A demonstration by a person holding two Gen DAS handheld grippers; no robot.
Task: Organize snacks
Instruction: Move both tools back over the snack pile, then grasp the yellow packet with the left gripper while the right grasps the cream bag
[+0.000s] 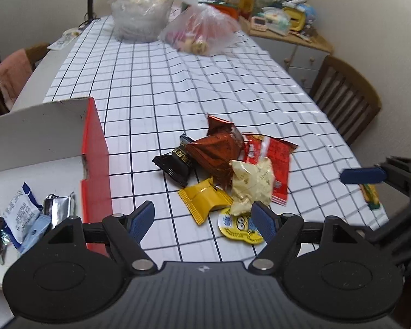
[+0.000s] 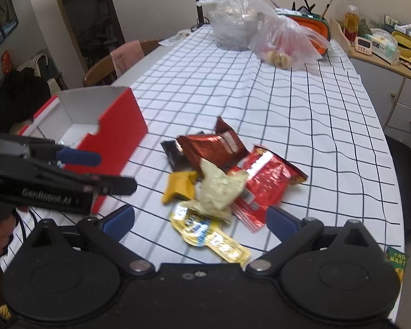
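Observation:
A pile of snack packets lies on the checked tablecloth: a brown-red packet (image 1: pixel 216 150), a black one (image 1: pixel 175 164), a small yellow one (image 1: pixel 205 198), a cream one (image 1: pixel 252 183), a red one (image 1: pixel 274 161) and a yellow Minions jelly cup (image 1: pixel 239 226). The pile also shows in the right wrist view, with the cream packet (image 2: pixel 219 189) on top. My left gripper (image 1: pixel 202 219) is open and empty just before the pile. My right gripper (image 2: pixel 200 219) is open and empty over the jelly cup (image 2: pixel 205 233). A red box (image 1: pixel 94 153) with a white inside holds several packets (image 1: pixel 22 216).
Two filled plastic bags (image 1: pixel 200 30) stand at the table's far end beside a lamp base. A green packet (image 2: pixel 397 263) lies at the table's right edge. Wooden chairs (image 1: pixel 345 96) stand on both sides. A cluttered cabinet (image 2: pixel 391 63) is at the far right.

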